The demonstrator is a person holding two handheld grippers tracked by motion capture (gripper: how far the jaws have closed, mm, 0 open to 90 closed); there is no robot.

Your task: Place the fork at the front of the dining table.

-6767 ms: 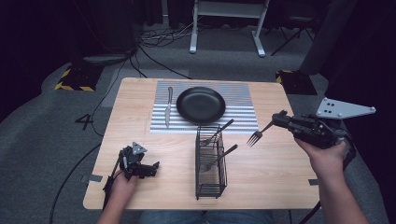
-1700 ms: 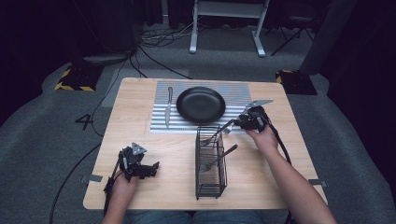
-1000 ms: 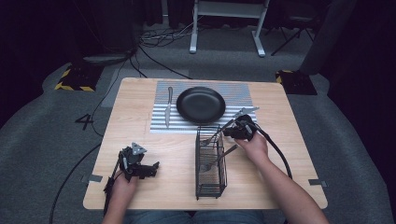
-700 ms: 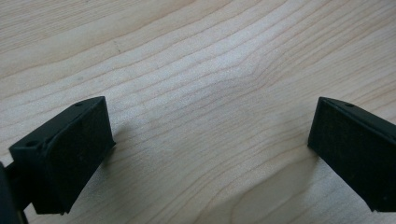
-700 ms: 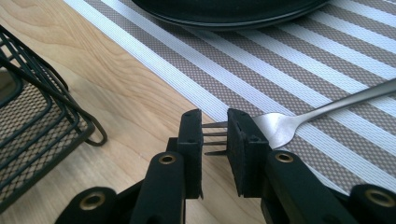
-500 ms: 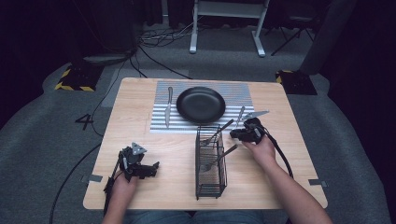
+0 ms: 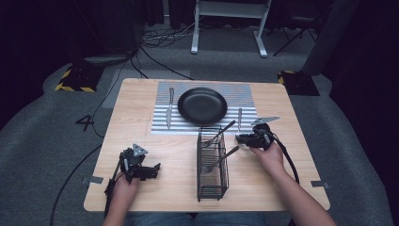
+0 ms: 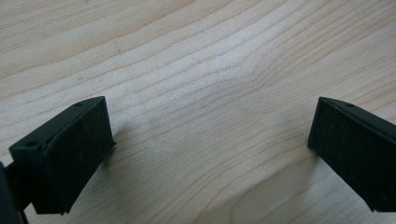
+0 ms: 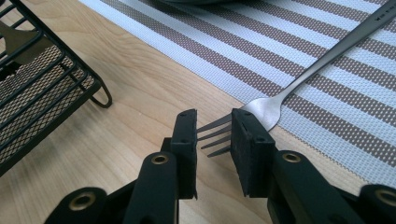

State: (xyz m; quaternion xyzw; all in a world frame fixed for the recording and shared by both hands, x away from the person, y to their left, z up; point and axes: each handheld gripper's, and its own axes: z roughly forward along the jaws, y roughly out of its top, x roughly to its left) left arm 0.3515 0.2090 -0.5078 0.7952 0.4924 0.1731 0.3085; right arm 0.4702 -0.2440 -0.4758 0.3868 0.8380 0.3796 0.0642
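The fork (image 7: 239, 120) lies flat on the striped placemat (image 7: 162, 129), just right of the black plate (image 7: 202, 105). Its long axis runs toward the far edge of the bench (image 7: 282, 188): handle away from the person, tines toward the near edge, overhanging the mat's near border.

The right gripper (image 9: 214, 140) has its jaws a narrow gap apart; they have just been opening. The tines sit between the jaw tips (right jaw close against them; contact cannot be confirmed).

The right hand (image 7: 268, 157) rests low over the bench, right of the wire cutlery rack (image 7: 211, 162), gripper pointing left.

The left gripper (image 7: 141, 165) rests near the front-left corner, jaws wide apart over bare wood, holding nothing.
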